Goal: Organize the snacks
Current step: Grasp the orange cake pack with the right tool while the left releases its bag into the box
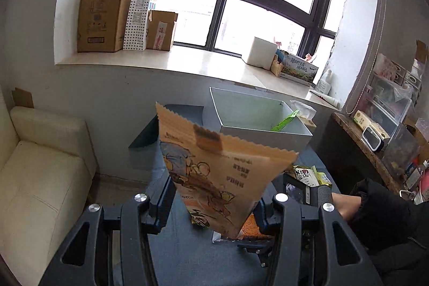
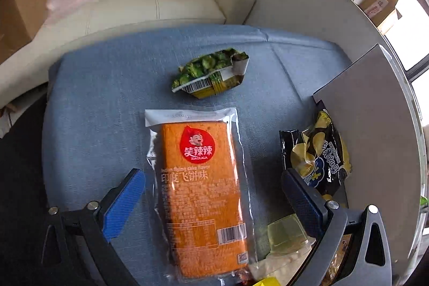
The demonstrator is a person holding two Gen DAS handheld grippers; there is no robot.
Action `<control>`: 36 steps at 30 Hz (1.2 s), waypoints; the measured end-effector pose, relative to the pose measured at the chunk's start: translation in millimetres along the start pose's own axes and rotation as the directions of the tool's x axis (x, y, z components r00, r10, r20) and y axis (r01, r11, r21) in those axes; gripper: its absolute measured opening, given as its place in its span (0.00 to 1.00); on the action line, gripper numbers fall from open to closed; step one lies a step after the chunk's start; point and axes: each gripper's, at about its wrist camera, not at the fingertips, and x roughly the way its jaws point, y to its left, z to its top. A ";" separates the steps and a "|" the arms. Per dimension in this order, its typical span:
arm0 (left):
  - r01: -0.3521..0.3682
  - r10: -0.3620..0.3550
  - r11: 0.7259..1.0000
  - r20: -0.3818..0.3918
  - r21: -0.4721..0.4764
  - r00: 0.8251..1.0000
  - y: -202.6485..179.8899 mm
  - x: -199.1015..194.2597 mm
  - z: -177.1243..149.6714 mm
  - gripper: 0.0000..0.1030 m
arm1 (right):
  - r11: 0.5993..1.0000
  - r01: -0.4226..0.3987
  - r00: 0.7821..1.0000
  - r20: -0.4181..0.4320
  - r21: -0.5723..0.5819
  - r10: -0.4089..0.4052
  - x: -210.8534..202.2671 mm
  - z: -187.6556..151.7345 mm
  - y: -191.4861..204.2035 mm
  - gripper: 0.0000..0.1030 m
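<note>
My left gripper (image 1: 211,208) holds a tan cartoon-printed snack bag (image 1: 214,168) upright above the blue table (image 1: 187,245); whether the fingers press on it is unclear. Behind it stands an open grey box (image 1: 268,130) with a green packet (image 1: 284,121) inside. My right gripper (image 2: 214,195) is open, its blue pads (image 2: 123,200) straddling an orange flat-cake packet (image 2: 199,192) lying on the table. A green pea packet (image 2: 210,73) lies farther away. A black chip bag (image 2: 319,154) lies at right against the grey box (image 2: 375,125).
A cream sofa (image 1: 34,178) is left of the table. A windowsill holds cardboard boxes (image 1: 102,12) and a white box (image 1: 258,52). A cluttered shelf (image 1: 380,130) stands at right. A pale green jelly pack (image 2: 288,233) lies near my right finger.
</note>
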 end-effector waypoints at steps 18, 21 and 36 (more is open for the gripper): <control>0.025 -0.025 1.000 -0.018 0.004 1.000 -6.4 13.2 3.3 0.53 | 0.938 -0.187 0.980 0.125 0.292 0.156 -42.0 -30.5 -39.2 0.58; 0.041 -0.041 0.999 -0.026 0.012 0.999 -12.2 20.1 9.6 0.53 | 0.893 -0.217 0.963 0.236 0.394 0.130 -75.7 -46.2 -53.4 0.59; 0.196 -0.197 0.968 -0.006 0.156 0.980 -93.4 97.2 77.8 0.53 | 0.560 -0.168 0.876 0.383 0.811 -0.293 -194.5 -162.8 -118.1 0.59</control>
